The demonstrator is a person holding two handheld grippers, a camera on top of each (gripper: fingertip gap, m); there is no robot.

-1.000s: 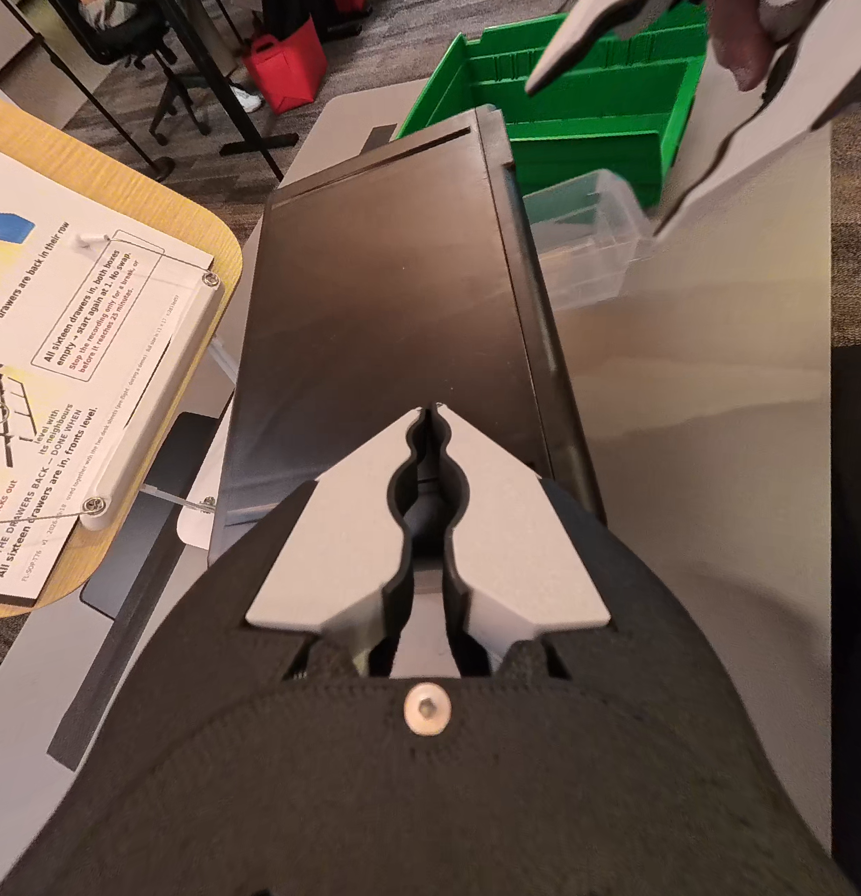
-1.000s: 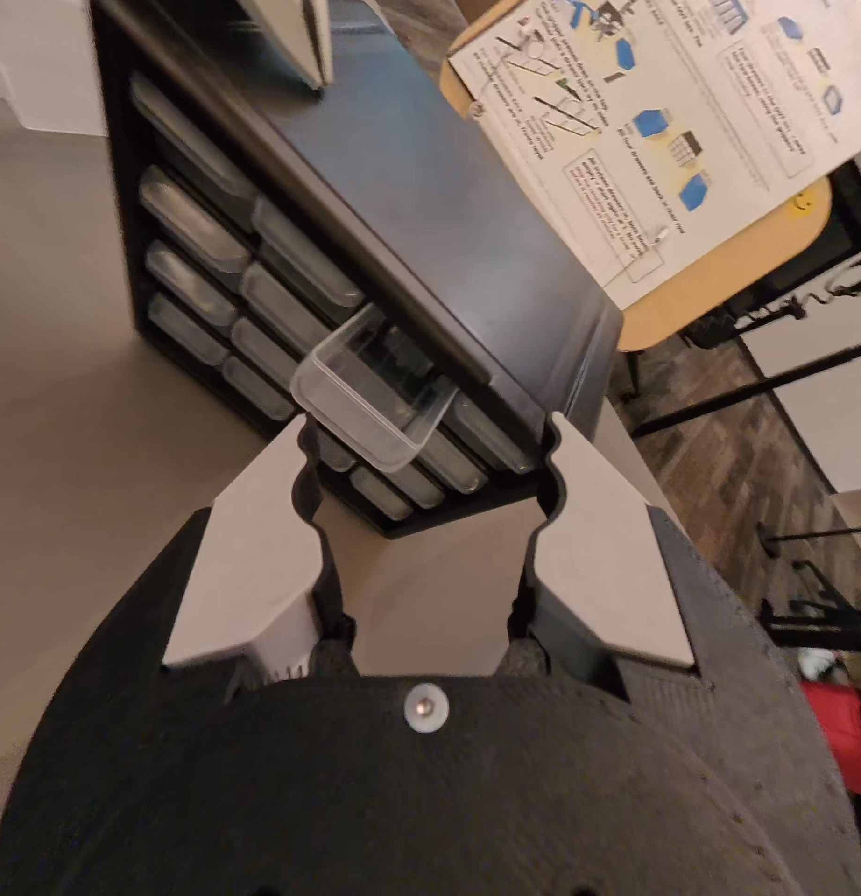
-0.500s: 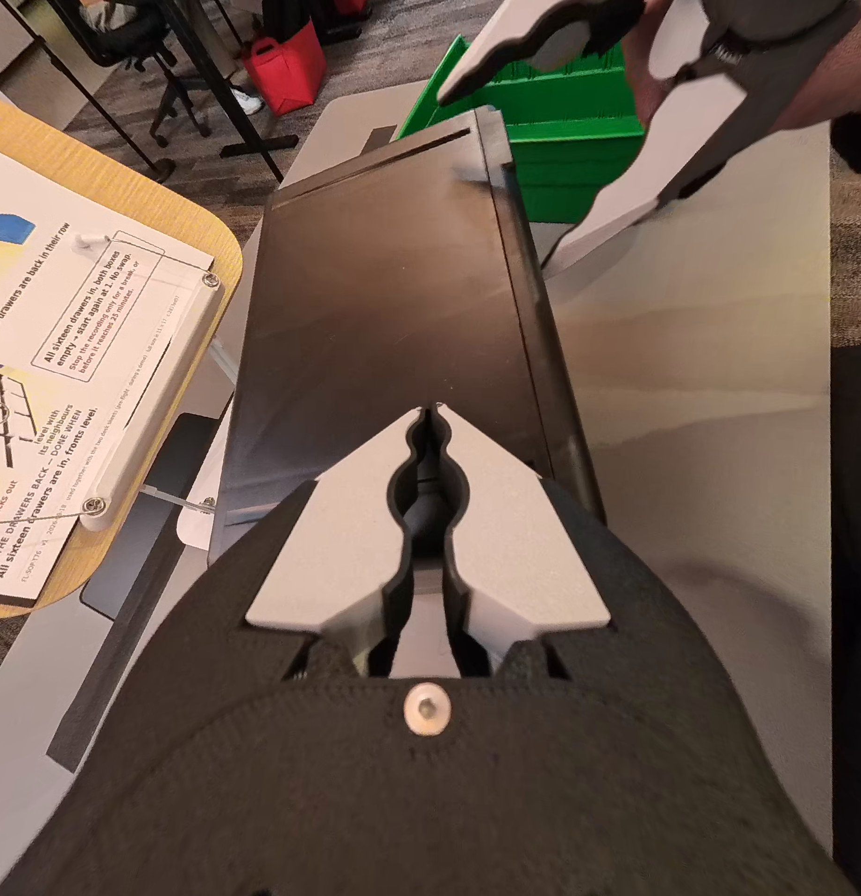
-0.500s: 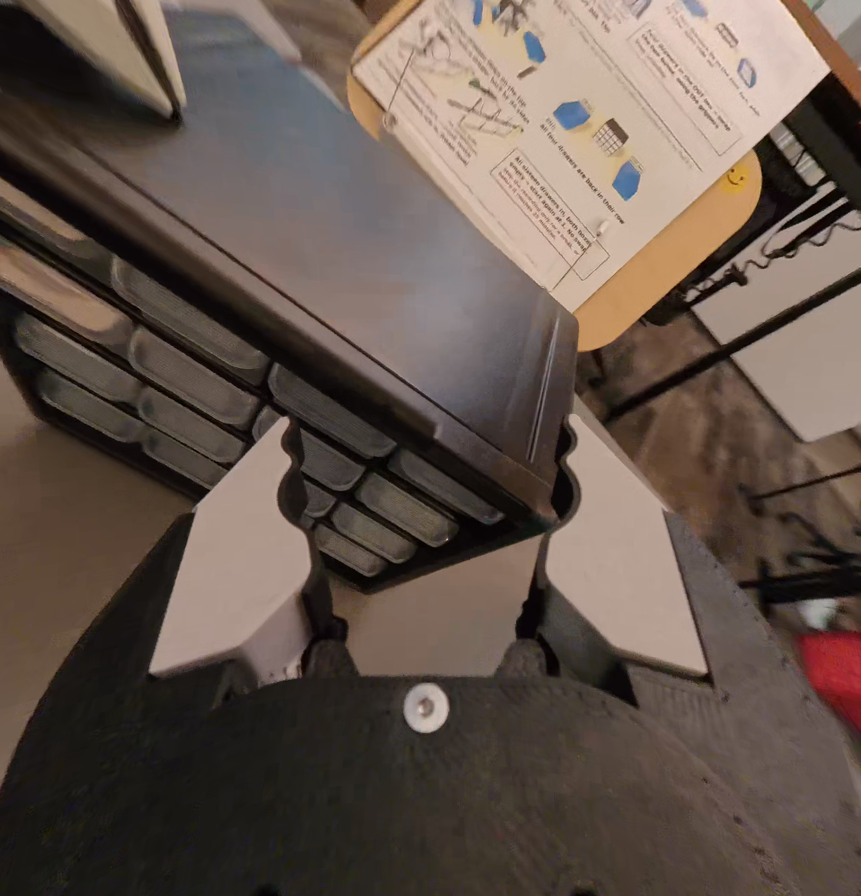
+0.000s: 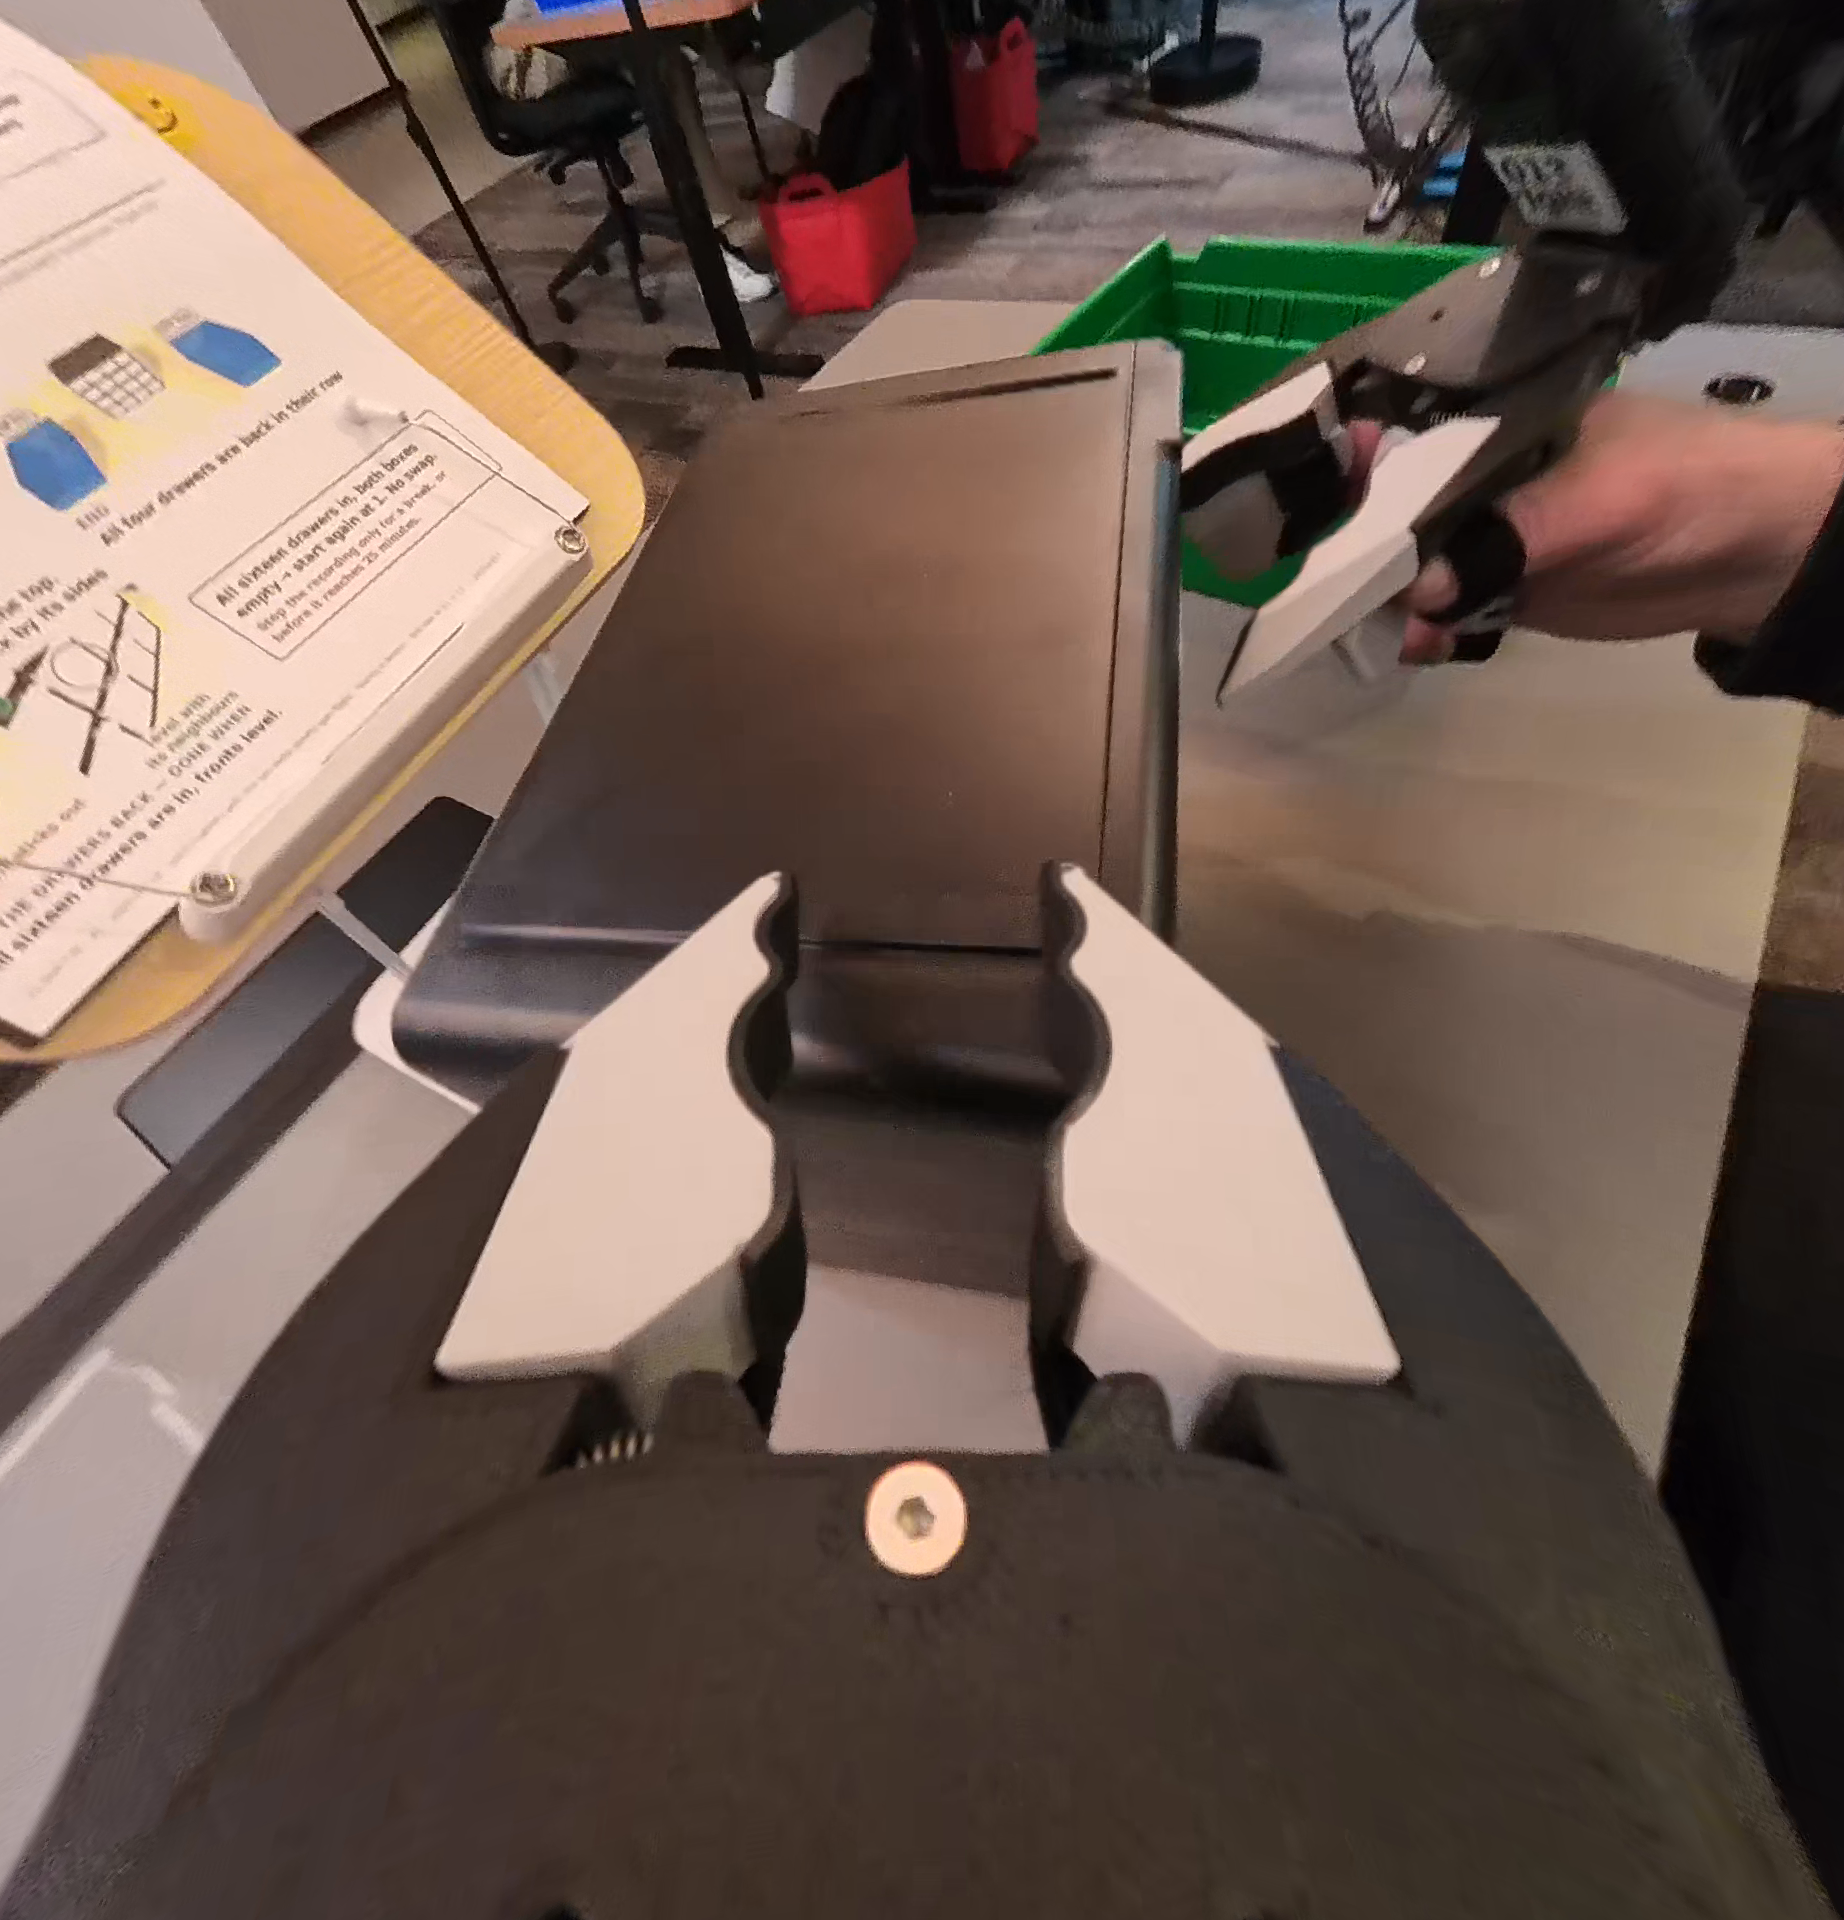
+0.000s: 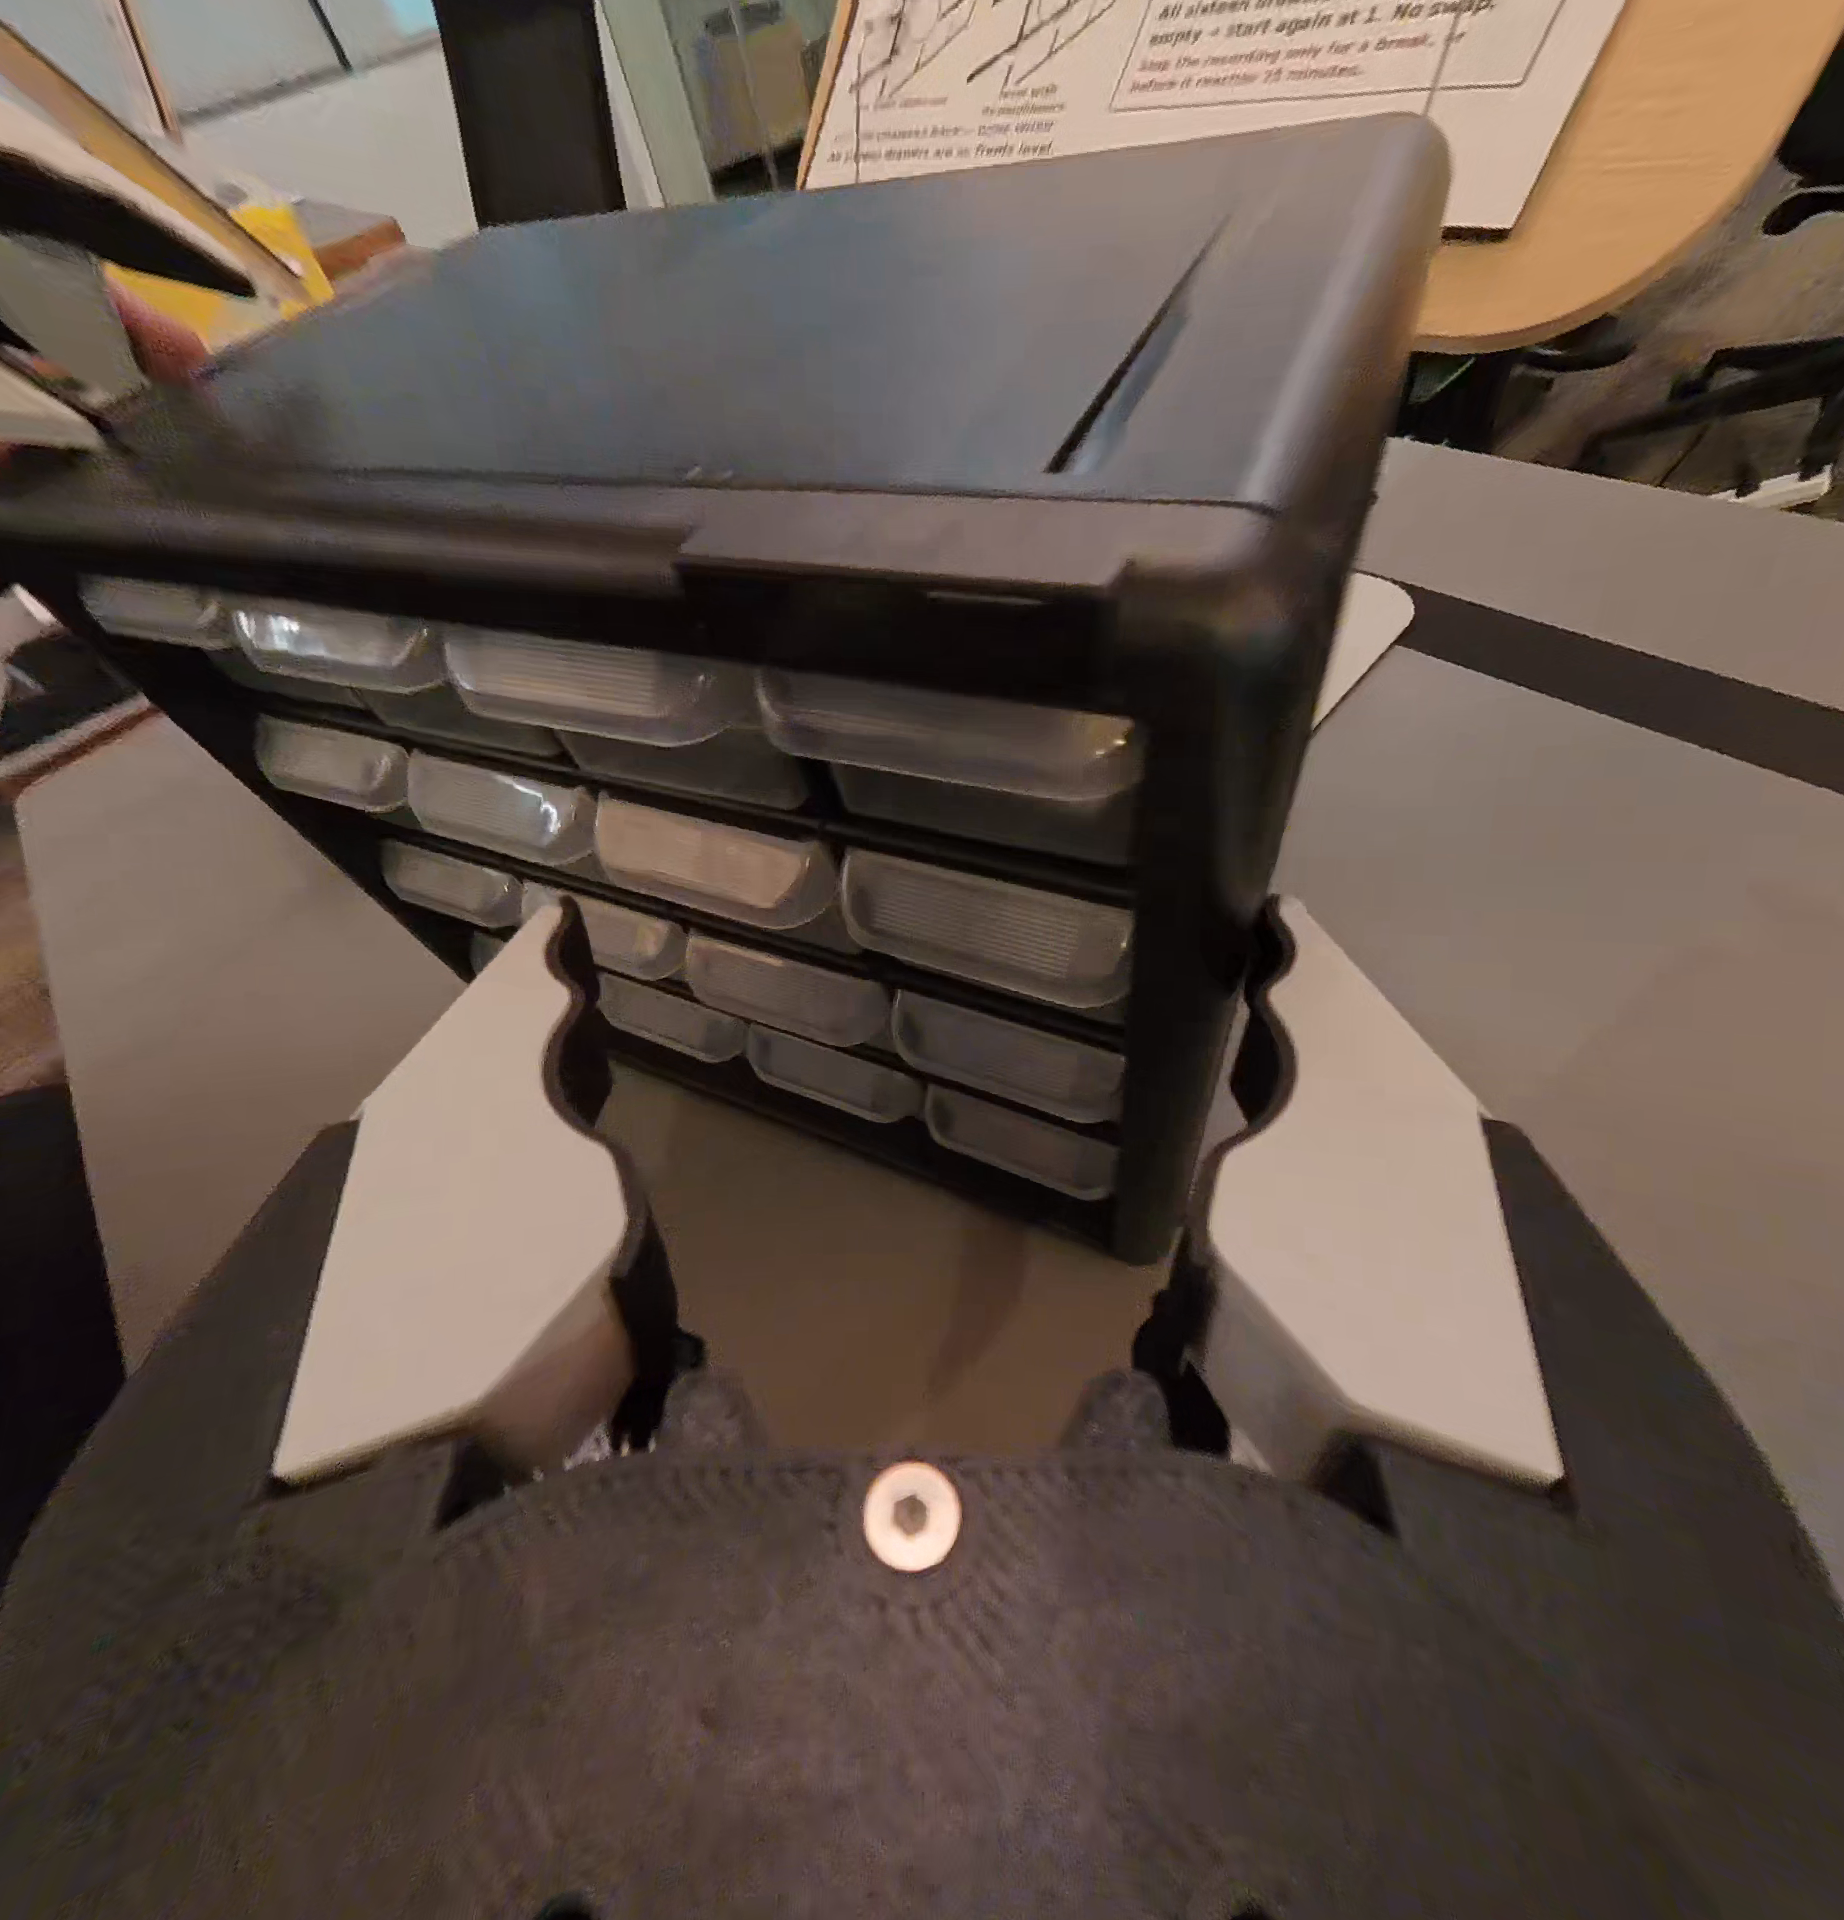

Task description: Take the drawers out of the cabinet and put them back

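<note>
The black cabinet [image 6: 793, 364] stands on the table, and its clear drawers [image 6: 949, 738] all sit pushed in, fronts about level. My right gripper [image 6: 913, 935] is open and empty, low in front of the cabinet's right columns of drawers. In the left wrist view the cabinet's top [image 5: 845, 644] stretches away from me. My left gripper [image 5: 923, 914] is open and empty over the top's near end. The right gripper [image 5: 1224, 561] shows there too, open, beside the cabinet's front edge and held by a hand. The left gripper's fingers [image 6: 35, 312] show at the cabinet's far left end.
A green bin [image 5: 1261, 301] stands beyond the cabinet. An instruction sheet on a wooden board [image 5: 274, 540] leans at the left. A red bag [image 5: 845, 239] and chair legs are on the floor behind. The grey table [image 5: 1469, 831] extends to the right.
The drawer that stuck out a second ago is now in the cabinet. My left gripper has opened and pulled back. My right gripper has dropped to face the drawer fronts.
</note>
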